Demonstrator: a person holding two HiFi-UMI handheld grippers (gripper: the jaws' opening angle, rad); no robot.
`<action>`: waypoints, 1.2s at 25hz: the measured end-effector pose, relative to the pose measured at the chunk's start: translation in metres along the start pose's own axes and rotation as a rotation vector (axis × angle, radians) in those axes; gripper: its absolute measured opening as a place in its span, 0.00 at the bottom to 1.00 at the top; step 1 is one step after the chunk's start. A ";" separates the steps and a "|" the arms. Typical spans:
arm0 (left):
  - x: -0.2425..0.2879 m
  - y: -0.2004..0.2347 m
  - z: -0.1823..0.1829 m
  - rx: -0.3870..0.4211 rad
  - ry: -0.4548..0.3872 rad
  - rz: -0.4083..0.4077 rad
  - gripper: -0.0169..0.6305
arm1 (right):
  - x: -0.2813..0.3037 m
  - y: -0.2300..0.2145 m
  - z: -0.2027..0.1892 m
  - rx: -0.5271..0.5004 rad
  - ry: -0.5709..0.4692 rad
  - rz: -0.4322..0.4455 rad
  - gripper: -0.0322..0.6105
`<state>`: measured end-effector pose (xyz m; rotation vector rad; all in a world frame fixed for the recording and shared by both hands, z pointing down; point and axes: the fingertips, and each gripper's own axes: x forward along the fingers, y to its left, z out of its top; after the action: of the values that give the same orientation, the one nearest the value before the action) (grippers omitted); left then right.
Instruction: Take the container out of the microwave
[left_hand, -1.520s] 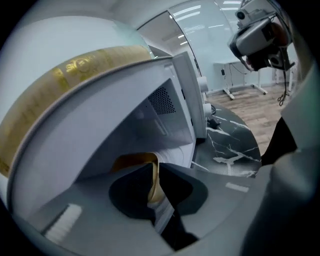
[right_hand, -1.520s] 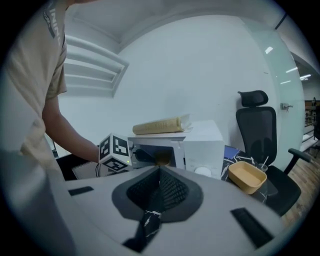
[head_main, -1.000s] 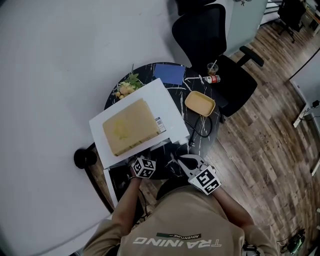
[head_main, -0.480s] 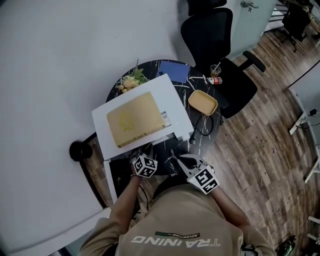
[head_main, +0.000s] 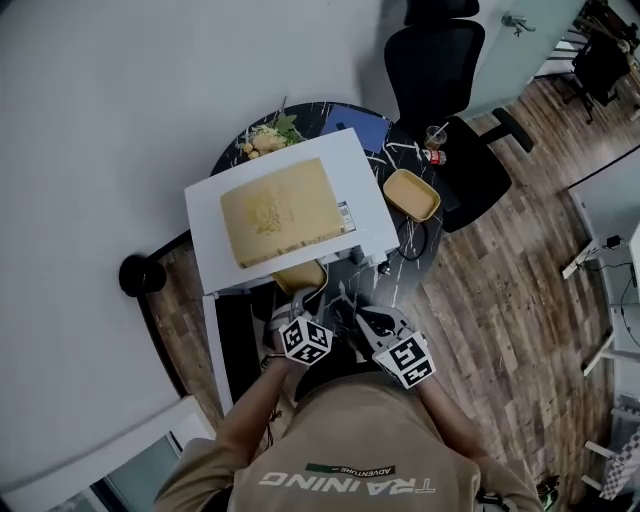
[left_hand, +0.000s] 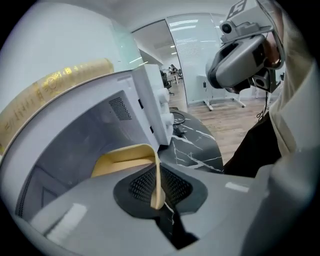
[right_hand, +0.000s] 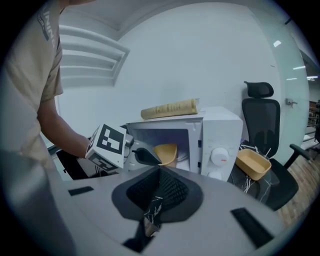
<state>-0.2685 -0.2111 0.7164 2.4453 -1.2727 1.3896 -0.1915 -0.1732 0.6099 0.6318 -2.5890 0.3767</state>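
Note:
A yellow container (head_main: 299, 276) pokes out of the open front of the white microwave (head_main: 370, 215). My left gripper (head_main: 303, 298) is shut on its near rim. In the left gripper view the rim (left_hand: 156, 180) runs between the closed jaws (left_hand: 159, 199), with the container's body (left_hand: 122, 161) still over the microwave's cavity floor. In the right gripper view the container (right_hand: 166, 153) hangs at the cavity mouth from the left gripper (right_hand: 146, 156). My right gripper (right_hand: 150, 216) is shut on nothing and stays in front of the microwave, right of the left one (head_main: 352, 318).
The microwave door (head_main: 222, 345) swings open to the left. A flat yellow board (head_main: 280, 210) lies on the microwave. A second yellow container (head_main: 411, 194), a cable, a blue notebook (head_main: 362, 128) and a cup share the round black table (head_main: 405, 255). A black office chair (head_main: 447, 75) stands behind.
My left gripper has drawn back toward me with the container, which now shows outside the microwave's front. The right gripper has hardly moved. The head view has shifted.

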 end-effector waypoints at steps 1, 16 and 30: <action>-0.001 -0.004 0.001 0.007 -0.005 -0.001 0.07 | 0.000 0.003 -0.003 0.005 0.004 0.003 0.06; -0.028 -0.084 0.035 -0.082 0.110 0.078 0.07 | -0.046 0.003 -0.030 -0.173 0.024 0.247 0.06; -0.058 -0.177 0.044 -0.247 0.279 0.195 0.07 | -0.091 0.016 -0.080 -0.227 0.032 0.526 0.06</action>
<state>-0.1333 -0.0766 0.7057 1.9353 -1.5368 1.4521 -0.0978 -0.0975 0.6330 -0.1403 -2.6852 0.2416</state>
